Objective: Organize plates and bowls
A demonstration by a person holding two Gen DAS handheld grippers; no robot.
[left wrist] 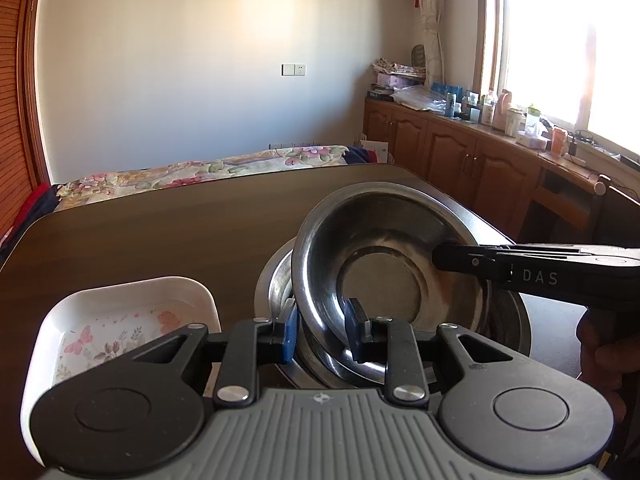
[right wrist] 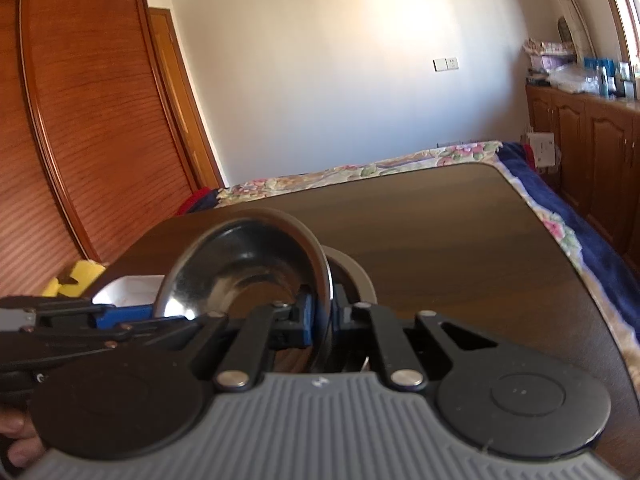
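A steel bowl (left wrist: 384, 248) is tipped up on edge above a stack of wider steel bowls (left wrist: 276, 276) on the dark wooden table (left wrist: 160, 232). My left gripper (left wrist: 323, 332) is shut on its near rim, one blue pad outside and one inside. My right gripper (left wrist: 438, 258) reaches in from the right and pinches the far rim. In the right wrist view the right gripper (right wrist: 323, 318) is shut on the bowl (right wrist: 248, 256) rim, with the left gripper (right wrist: 136, 320) at its left side and the lower bowl (right wrist: 356, 272) behind. A white butterfly-print dish (left wrist: 132, 288) sits to the left.
The white dish (right wrist: 132, 286) and a yellow item (right wrist: 76, 276) lie at the table's left end. A bed with a floral cover (left wrist: 200, 172) runs behind the table. Wooden cabinets (left wrist: 460, 152) stand under the window, and a wardrobe (right wrist: 80, 120) is on the left. A hand (left wrist: 600, 348) holds the right gripper.
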